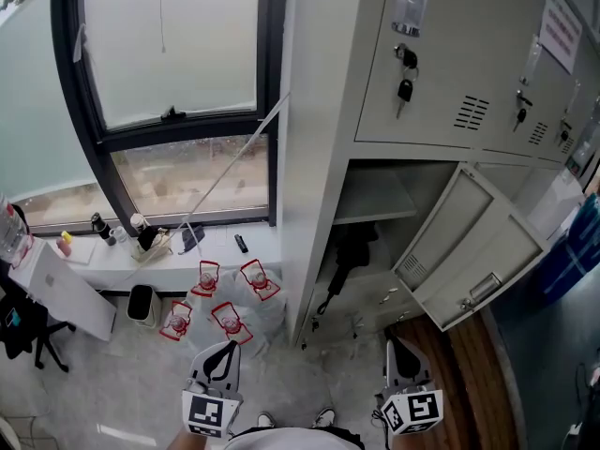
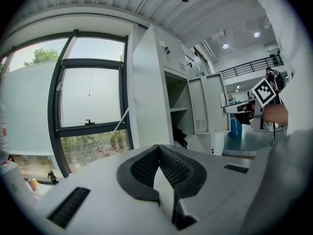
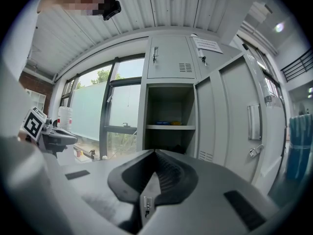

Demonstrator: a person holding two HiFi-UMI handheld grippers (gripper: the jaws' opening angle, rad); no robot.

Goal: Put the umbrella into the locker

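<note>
umbrella seems stowed, both grippers empty
a dark shape, probably the umbrella (image 1: 345,259), sits in the locker (image 1: 319,111) under its shelf; left gripper (image 1: 223,350) and right gripper (image 1: 399,347) hang back, jaws pressed together on nothing. only the open door (image 1: 469,251) seems left.

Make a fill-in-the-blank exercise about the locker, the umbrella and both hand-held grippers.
1. The lower locker door stands ____.
2. The black umbrella sits ____ the locker, under its shelf.
3. The left hand-held gripper and the right hand-held gripper both have their jaws ____, holding nothing.
Missing words: open; inside; shut.
</note>
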